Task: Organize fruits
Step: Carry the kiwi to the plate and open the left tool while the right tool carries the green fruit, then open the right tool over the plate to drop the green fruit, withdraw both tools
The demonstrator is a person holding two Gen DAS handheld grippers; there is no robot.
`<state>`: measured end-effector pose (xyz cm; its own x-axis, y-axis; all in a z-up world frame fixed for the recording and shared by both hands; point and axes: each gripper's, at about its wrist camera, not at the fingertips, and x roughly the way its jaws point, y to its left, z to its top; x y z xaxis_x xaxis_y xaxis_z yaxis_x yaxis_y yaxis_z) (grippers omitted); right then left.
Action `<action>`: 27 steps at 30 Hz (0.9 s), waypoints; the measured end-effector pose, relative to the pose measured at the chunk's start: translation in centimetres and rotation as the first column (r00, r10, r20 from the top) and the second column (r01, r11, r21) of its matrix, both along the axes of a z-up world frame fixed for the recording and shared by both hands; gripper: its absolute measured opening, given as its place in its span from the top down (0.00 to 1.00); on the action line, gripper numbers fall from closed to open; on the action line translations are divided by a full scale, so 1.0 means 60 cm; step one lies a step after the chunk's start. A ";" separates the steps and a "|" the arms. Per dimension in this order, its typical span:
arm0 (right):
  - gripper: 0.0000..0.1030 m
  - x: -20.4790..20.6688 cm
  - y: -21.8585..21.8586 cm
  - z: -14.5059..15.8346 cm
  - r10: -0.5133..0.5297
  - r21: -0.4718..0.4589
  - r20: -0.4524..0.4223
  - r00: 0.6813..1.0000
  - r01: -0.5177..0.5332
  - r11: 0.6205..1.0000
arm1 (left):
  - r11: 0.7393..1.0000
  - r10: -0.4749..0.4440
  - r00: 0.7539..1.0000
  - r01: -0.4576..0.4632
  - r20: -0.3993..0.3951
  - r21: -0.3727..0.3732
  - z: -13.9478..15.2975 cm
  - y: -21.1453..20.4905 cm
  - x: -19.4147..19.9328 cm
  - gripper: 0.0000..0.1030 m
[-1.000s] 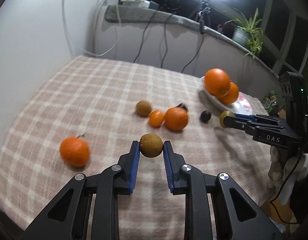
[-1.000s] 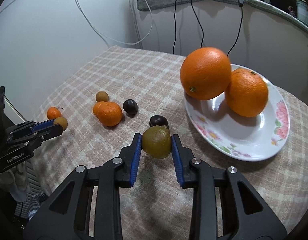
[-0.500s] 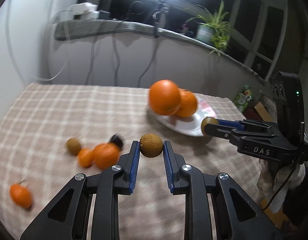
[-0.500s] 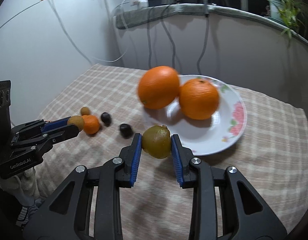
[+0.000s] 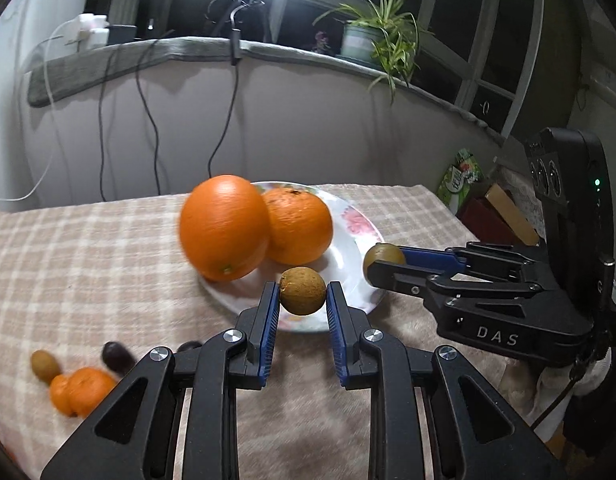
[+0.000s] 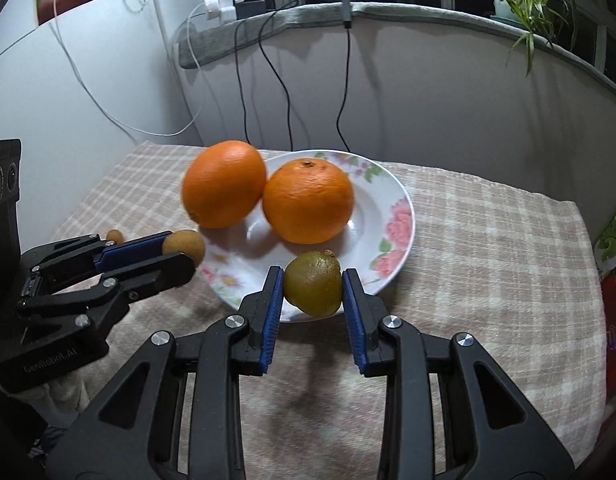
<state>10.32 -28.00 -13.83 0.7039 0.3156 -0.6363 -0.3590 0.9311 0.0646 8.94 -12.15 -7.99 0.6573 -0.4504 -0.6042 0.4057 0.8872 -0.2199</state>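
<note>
My left gripper (image 5: 301,294) is shut on a small round brown fruit (image 5: 302,290) and holds it over the near rim of the white flowered plate (image 5: 358,228). My right gripper (image 6: 312,285) is shut on a green-brown fruit (image 6: 312,283) above the plate's front rim (image 6: 392,196). Two big oranges (image 6: 223,184) (image 6: 308,200) lie on the plate. Each gripper shows in the other's view, the right one (image 5: 382,258) and the left one (image 6: 183,250).
On the checked tablecloth (image 5: 87,264) at the left lie two small mandarins (image 5: 81,390), dark plums (image 5: 117,356) and a small brown fruit (image 5: 45,366). A wall with hanging cables (image 6: 267,60) stands behind. Boxes (image 5: 496,216) sit past the right table edge.
Both grippers have swung toward the plate with their fruits still held. The plate and oranges now sit close in front; the loose fruits have slid to the lower left.
</note>
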 end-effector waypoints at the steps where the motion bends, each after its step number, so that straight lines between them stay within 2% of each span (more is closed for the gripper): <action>1: 0.70 0.004 -0.003 -0.001 -0.003 0.001 -0.001 1.000 0.003 1.000 | 1.000 -0.006 1.000 0.006 0.000 0.007 -0.001 -0.007 0.004 0.78; 12: 0.70 0.034 -0.011 -0.006 -0.005 -0.010 -0.005 1.000 0.005 1.000 | 0.998 -0.023 1.000 0.023 -0.018 0.050 -0.020 -0.044 0.024 0.79; 24: 0.70 0.042 -0.013 -0.010 -0.013 0.001 -0.013 1.000 0.013 1.000 | 0.998 -0.020 0.999 0.022 -0.029 0.065 -0.021 -0.047 0.031 0.77; 27: 0.68 0.043 -0.014 -0.010 -0.016 -0.001 -0.017 1.000 0.016 1.000 | 0.998 -0.020 0.999 0.022 -0.031 0.067 -0.020 -0.047 0.030 0.68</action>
<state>12.89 -28.82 -14.42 0.6979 0.3042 -0.6484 -0.3430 0.9367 0.0702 10.75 -14.97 -9.20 0.6293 -0.4214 -0.6530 0.4183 0.8918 -0.1724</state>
